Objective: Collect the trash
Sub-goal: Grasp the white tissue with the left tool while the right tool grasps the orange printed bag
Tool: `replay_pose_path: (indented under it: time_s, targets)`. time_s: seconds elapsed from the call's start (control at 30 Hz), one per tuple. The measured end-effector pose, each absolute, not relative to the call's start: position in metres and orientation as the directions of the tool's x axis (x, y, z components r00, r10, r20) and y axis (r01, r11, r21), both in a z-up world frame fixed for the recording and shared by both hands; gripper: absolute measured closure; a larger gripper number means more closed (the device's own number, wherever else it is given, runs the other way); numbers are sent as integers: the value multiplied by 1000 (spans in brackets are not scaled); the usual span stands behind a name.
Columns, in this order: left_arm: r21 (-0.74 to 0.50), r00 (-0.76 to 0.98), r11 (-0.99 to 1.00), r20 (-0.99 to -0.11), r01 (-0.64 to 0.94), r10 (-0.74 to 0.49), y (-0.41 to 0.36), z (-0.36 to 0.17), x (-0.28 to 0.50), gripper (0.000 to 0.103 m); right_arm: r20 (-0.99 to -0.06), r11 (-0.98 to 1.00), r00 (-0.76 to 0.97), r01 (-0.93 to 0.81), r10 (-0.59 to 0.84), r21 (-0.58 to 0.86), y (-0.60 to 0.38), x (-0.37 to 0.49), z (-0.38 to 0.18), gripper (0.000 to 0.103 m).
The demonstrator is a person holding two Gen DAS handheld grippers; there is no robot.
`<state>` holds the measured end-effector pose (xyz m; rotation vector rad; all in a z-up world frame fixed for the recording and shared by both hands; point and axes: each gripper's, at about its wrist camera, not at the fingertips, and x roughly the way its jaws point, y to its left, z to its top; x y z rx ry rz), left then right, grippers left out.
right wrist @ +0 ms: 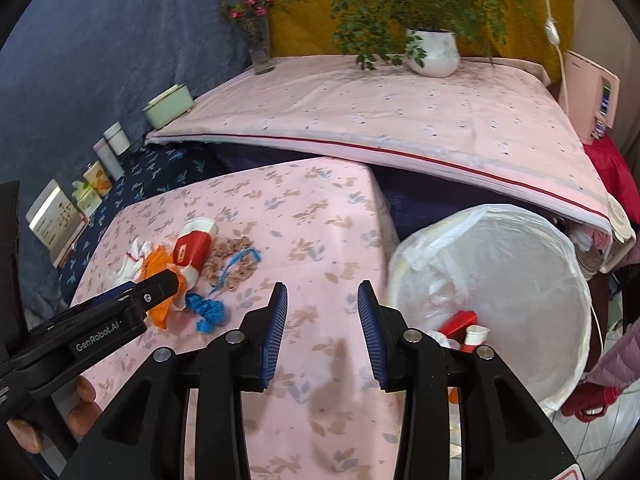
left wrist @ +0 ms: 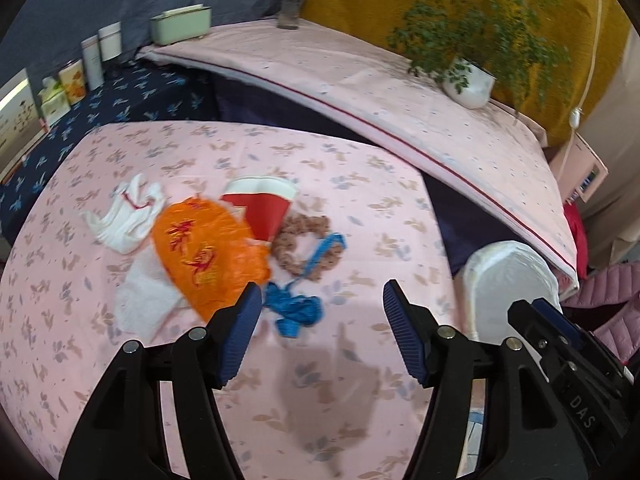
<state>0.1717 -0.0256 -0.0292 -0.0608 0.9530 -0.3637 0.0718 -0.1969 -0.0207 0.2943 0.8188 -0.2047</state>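
Note:
A heap of trash lies on the pink flowered table [left wrist: 280, 380]: an orange plastic bag [left wrist: 204, 256], a flattened red and white paper cup [left wrist: 264, 204], crumpled white tissues [left wrist: 128, 216], a brown knitted ring [left wrist: 304, 240] and a tangle of blue string [left wrist: 296, 308]. My left gripper [left wrist: 322, 292] hangs open just short of the blue string, nothing between its pads. My right gripper [right wrist: 322, 288] is open and empty over the table's right part, beside the white-lined bin [right wrist: 500, 264]. A red item with a white cap [right wrist: 460, 326] lies in the bin.
Behind stands a higher surface under a pale pink cloth [right wrist: 400, 112], bearing a potted plant [right wrist: 432, 52], a flower vase [right wrist: 260, 52] and a green box [right wrist: 168, 106]. Tins and a book [right wrist: 56, 220] line the dark blue cloth at the left. A pink jacket [right wrist: 616, 360] hangs at the right.

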Motion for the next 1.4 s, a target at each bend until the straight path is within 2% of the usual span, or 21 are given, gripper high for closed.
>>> replay_pose_path:
  time_s: [0.13, 0.3, 0.43, 0.63, 0.93, 1.03, 1.23, 1.4]
  targets:
    - [-207, 538, 954, -790, 218, -295, 2, -35, 178, 37, -748, 955, 662, 247, -41, 166, -174, 83, -23, 62]
    - [-189, 552, 970, -798, 150, -241, 36, -44, 186, 35, -757, 969, 653, 195, -12, 153, -144, 98, -28, 57]
    - [-194, 547, 977, -811, 84, -208, 65, -55, 193, 24, -764, 979, 645, 147, 12, 140, -118, 111, -32, 54]
    - [-201, 522, 979, -833, 24, -184, 100, -71, 204, 23, -777, 987, 627, 82, 57, 140, -85, 133, -41, 53]
    - [-186, 470, 982, -866, 17, -172, 124, -99, 220, 22, -793, 987, 601, 43, 98, 155, -53, 169, -57, 53]
    - [-179, 456, 983, -873, 31, -173, 125, -106, 225, 23, -801, 987, 591, 40, 101, 155, -47, 181, -64, 53]
    - [-202, 414, 978, -887, 49, -204, 123, -119, 236, 35, -823, 989, 559, 35, 99, 143, -39, 199, -81, 55]
    - [-198, 405, 976, -888, 89, -217, 115, -122, 237, 48, -837, 990, 536, 17, 109, 140, -35, 202, -91, 81]
